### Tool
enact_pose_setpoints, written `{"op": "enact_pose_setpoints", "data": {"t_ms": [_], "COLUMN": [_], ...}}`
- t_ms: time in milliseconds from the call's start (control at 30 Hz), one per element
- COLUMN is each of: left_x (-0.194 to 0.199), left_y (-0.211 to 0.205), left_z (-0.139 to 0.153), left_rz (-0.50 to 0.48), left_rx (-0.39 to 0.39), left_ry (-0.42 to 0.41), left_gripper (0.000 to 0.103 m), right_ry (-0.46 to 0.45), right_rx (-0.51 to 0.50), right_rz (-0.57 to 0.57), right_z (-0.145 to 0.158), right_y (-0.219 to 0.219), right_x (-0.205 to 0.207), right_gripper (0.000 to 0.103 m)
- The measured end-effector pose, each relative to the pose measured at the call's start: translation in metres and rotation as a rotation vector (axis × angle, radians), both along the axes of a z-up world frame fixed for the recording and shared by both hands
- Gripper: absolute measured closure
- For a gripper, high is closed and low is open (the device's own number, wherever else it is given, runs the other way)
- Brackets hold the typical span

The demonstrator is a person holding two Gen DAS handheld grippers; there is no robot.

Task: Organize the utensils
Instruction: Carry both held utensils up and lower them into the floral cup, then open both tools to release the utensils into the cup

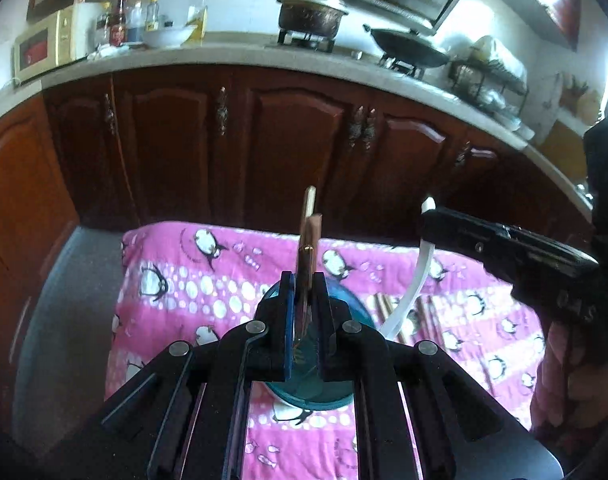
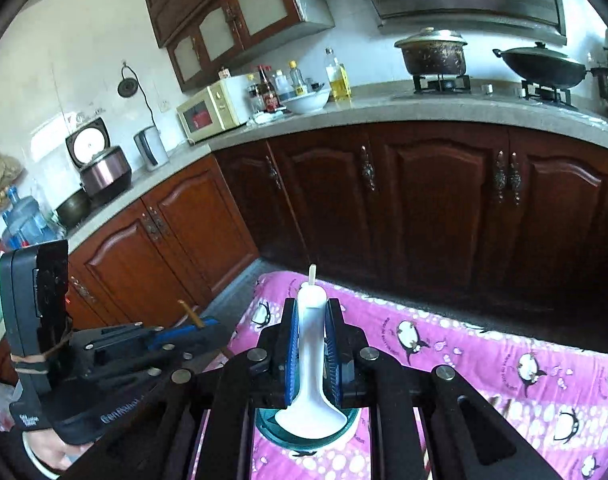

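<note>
My left gripper [image 1: 304, 280] is shut on a pair of brown chopsticks [image 1: 308, 224] that stand nearly upright over a teal round holder [image 1: 356, 312]. My right gripper [image 2: 312, 312] is shut on a white spoon [image 2: 311, 344], handle up, its bowl [image 2: 310, 416] down in the teal holder [image 2: 271, 428]. In the left wrist view the right gripper [image 1: 504, 248] comes in from the right with the white spoon [image 1: 412, 292] curving down to the holder. In the right wrist view the left gripper [image 2: 151, 340] is at the left with a chopstick tip [image 2: 189, 312] showing.
A table with a pink penguin-print cloth [image 1: 191, 280] carries the holder and more chopsticks [image 1: 388, 312] lying to its right. Dark wooden cabinets [image 1: 263, 140] and a counter [image 2: 424, 112] with a pot, a wok, bottles and a microwave stand behind.
</note>
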State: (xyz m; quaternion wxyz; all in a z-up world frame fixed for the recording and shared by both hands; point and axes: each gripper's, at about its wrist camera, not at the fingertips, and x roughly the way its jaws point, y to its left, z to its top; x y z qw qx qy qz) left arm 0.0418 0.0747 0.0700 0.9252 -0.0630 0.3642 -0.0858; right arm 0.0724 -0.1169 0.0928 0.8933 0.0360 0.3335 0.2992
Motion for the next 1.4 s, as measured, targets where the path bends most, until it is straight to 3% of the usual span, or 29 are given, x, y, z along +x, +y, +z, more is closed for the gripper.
{"op": "enact_pose_setpoints", "data": {"t_ms": [100,467,633,800,933,1000,1100,1400], "left_x": [0.007,0.015,0.018,0.014,0.007,0.001,-0.006,-0.027], "left_y": [-0.004,-0.016,-0.017,-0.01,-0.009,-0.008,-0.008,-0.024], "left_z": [-0.017,-0.059,-0.073,-0.074,-0.067,-0.062,-0.057,-0.038], "left_rz": [0.019,0.039,0.053,0.071,0.075,0.081,0.084,0.092], "left_rx": [0.043,0.087,0.079,0.03,0.015,0.006,-0.005,0.015], "left_ry": [0.014,0.077,0.108,0.122,0.111,0.1,0.083,0.018], "left_gripper": [0.096,0.096,0.096,0.096,0.086,0.073,0.064,0.06], "right_ry": [0.033,0.153,0.231,0.206,0.202,0.2,0.199,0.145], "right_rx": [0.002,-0.02,-0.05,-0.076,-0.063,-0.059,-0.055,-0.074], "right_rz": [-0.009,0.018,0.044,0.039,0.022,0.011,-0.002,-0.053], "right_z": [-0.018,-0.072,-0.092,-0.093,-0.091,-0.09,-0.089,-0.08], "right_y": [0.004,0.001,0.001,-0.008,-0.018,-0.024,-0.03,-0.044], "right_x": [0.005,0.006,0.007,0.0,-0.005,-0.007,-0.01,-0.029], "right_gripper": [0.09,0.09,0.09,0.089,0.072,0.071,0.071,0.068]}}
